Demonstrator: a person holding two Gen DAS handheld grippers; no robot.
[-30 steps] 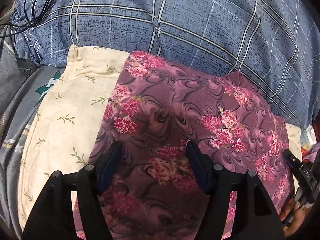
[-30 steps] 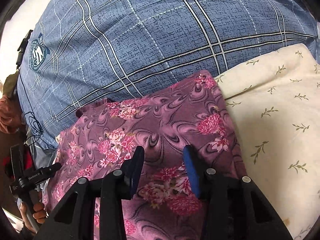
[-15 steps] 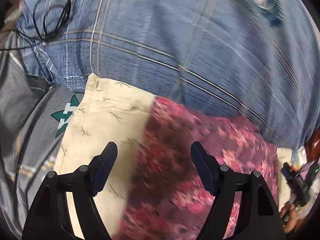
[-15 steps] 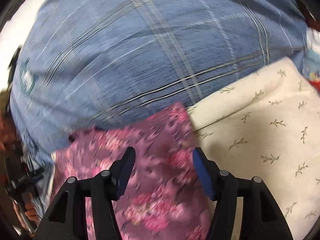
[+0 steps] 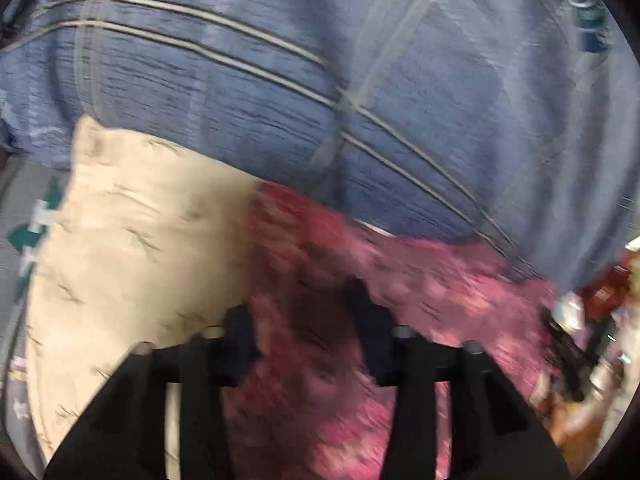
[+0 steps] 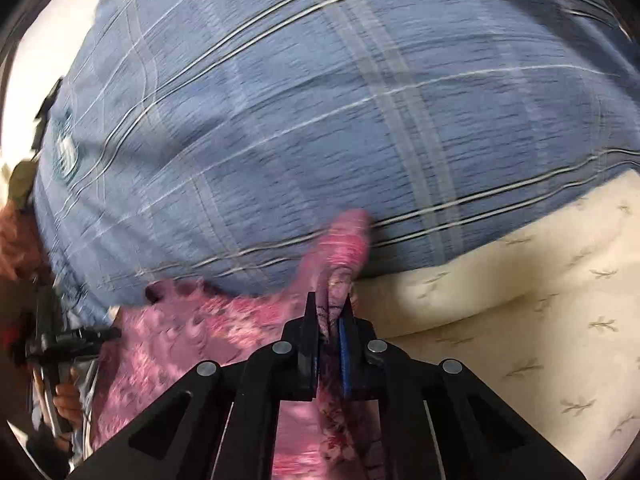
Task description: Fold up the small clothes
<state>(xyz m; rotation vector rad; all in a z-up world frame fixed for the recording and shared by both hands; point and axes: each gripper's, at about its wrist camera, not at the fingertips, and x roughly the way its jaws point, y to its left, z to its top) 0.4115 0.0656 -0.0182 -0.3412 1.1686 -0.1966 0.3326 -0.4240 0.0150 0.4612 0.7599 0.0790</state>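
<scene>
Item: small garment of pink-purple floral fabric [image 6: 208, 332], soft and crumpled. It lies on a blue plaid bedcover with pale and dark stripes [image 6: 320, 120], its right-hand edge beside and partly over a cream cloth printed with small leaf sprigs [image 6: 520, 300].

Right claw [image 6: 329, 312], black frame with blue pads: closed tight on a gathered fold of the floral garment. A bunched tip of the fabric stands up beyond the fingertips, towards the bedcover.

Left claw [image 5: 300, 320], black frame with dark pads: its jaws are closing, with the floral garment [image 5: 420, 292] between them. The left wrist view is heavily blurred, so whether the pads already press the cloth cannot be told; a gap appears to remain. The left finger sits at the seam where the garment meets the cream cloth [image 5: 132, 248].

Other contents, left wrist view: a grey cloth with a green and white star-like print [image 5: 32, 224] at the far left edge, beside the cream cloth.

Other contents, right wrist view: the person's hand [image 6: 66, 402] on a black handle at the lower left, beside the garment's far edge.
</scene>
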